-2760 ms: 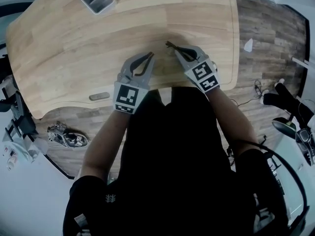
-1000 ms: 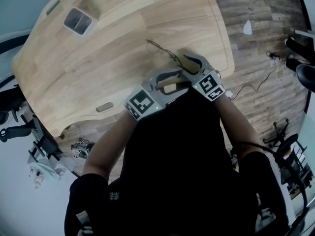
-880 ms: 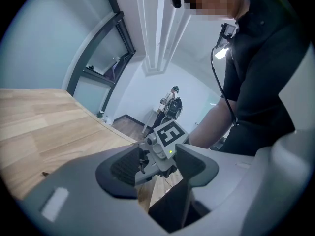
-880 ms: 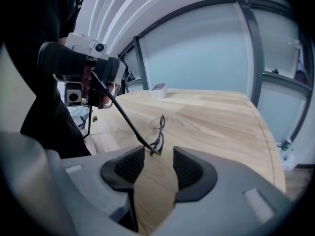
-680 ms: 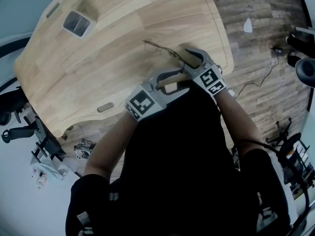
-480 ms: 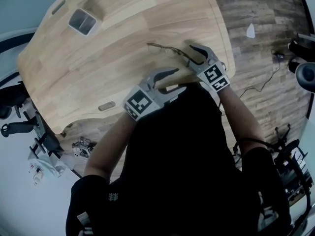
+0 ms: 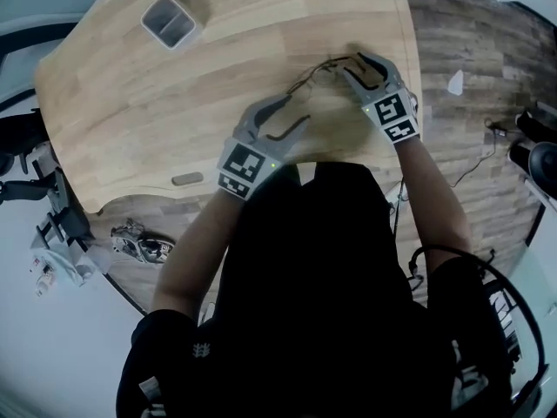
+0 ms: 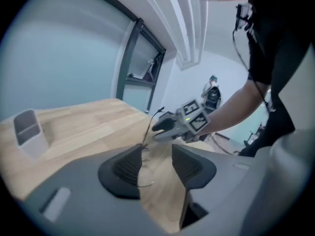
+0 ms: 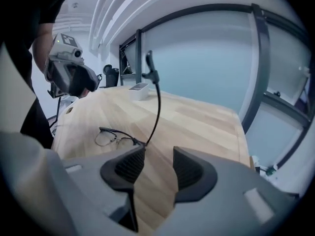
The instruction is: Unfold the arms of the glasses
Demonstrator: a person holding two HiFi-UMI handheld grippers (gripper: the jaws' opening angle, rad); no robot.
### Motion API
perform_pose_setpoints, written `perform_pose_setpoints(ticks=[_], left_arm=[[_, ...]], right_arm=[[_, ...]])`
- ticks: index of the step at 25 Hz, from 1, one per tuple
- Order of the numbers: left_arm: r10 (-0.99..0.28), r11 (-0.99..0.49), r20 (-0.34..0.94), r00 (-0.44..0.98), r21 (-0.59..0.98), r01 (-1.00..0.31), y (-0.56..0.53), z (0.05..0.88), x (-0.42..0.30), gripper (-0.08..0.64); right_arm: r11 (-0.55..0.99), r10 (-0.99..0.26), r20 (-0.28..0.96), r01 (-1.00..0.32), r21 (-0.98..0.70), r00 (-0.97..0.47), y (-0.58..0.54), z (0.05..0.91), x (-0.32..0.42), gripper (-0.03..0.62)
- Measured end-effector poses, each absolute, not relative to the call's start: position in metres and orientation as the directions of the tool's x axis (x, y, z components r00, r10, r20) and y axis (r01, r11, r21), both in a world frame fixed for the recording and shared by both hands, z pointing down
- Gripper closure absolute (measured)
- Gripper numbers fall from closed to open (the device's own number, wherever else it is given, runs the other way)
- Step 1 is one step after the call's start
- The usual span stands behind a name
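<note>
Glasses (image 9: 116,137) of thin dark wire lie on the pale wooden table (image 9: 197,122), 10 o'clock of the right gripper (image 9: 158,152), parted and empty. The left gripper (image 8: 156,156) is closing, wire between its jaws unpinched. Light, fragile: probably grip near hinges.

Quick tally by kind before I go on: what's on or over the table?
Glasses: 1
Bin: 1
Hand-held grippers: 2 (left, jaws closing, glasses' frame at one pad, not pinched; right)
Total: 4

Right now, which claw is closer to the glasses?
Right. The right claw, open, sits right beside the glasses; the left claw, closing empty, hangs apart from them.
</note>
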State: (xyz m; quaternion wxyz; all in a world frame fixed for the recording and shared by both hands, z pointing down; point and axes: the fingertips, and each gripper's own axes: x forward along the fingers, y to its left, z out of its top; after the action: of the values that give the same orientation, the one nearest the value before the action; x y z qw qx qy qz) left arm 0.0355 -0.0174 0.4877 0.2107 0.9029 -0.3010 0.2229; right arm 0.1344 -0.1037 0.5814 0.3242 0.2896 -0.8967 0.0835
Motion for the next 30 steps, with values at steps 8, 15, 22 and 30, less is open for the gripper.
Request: perform_pose_setpoints(ticks=[8, 15, 22, 30], left_arm=[[-0.448, -0.645, 0.687, 0.571, 0.194, -0.739, -0.067, 0.561, 0.018, 0.434], [-0.363, -0.681, 0.741, 0.566, 0.204, -0.704, -0.075, 0.593, 0.048, 0.444], [-0.328, -0.696, 0.759, 0.562, 0.209, -0.687, -0.078, 0.605, 0.055, 0.529], [-0.34, -0.731, 0.697, 0.631, 0.226, -0.644, -0.073, 0.582, 0.051, 0.532]], right_arm=[[0.761, -0.472, 0.596, -0.642, -0.096, -0.649, -0.058, 0.577, 0.131, 0.419], [0.718, -0.483, 0.586, -0.677, -0.161, -0.651, -0.044, 0.582, 0.12, 0.419], [0.702, -0.487, 0.586, -0.689, -0.178, -0.648, -0.048, 0.582, 0.121, 0.419], [0.556, -0.514, 0.463, -0.691, -0.461, -0.722, -0.077, 0.564, 0.112, 0.419]])
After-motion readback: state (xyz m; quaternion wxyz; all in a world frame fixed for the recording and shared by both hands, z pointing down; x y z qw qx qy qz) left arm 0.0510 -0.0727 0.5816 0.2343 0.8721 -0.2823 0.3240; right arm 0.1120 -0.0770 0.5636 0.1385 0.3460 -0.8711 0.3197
